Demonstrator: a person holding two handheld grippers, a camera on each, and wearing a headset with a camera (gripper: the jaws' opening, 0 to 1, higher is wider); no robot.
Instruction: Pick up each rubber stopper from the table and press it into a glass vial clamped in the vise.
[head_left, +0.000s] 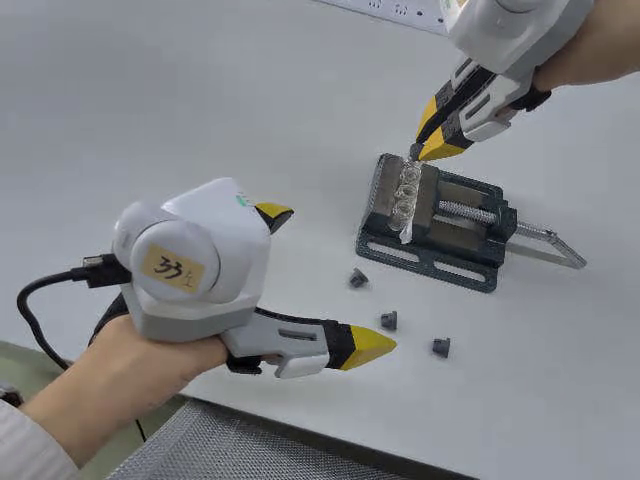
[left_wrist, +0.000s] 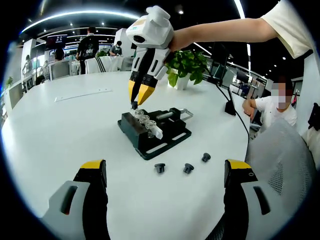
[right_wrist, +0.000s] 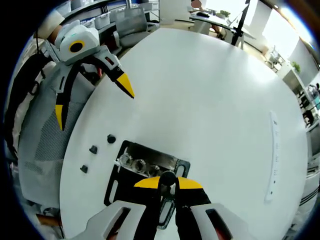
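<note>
Rubber stoppers (head_left: 389, 320), three of them, lie loose on the surface (head_left: 200, 100) just ahead of the left gripper (head_left: 330, 280), whose jaws are wide apart. Beyond, the right gripper (head_left: 430, 140) clamps a fourth stopper (right_wrist: 167, 178) in its jaws just above the far-end vial (head_left: 411, 172) in the vise (head_left: 450, 235). The press likely goes straight down.

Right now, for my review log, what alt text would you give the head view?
The right claw pinches a dark rubber stopper just above the glass vials clamped in a black vise on a white table. Nearer, the left claw hangs open, and three loose stoppers lie on the table beside the vise.
</note>
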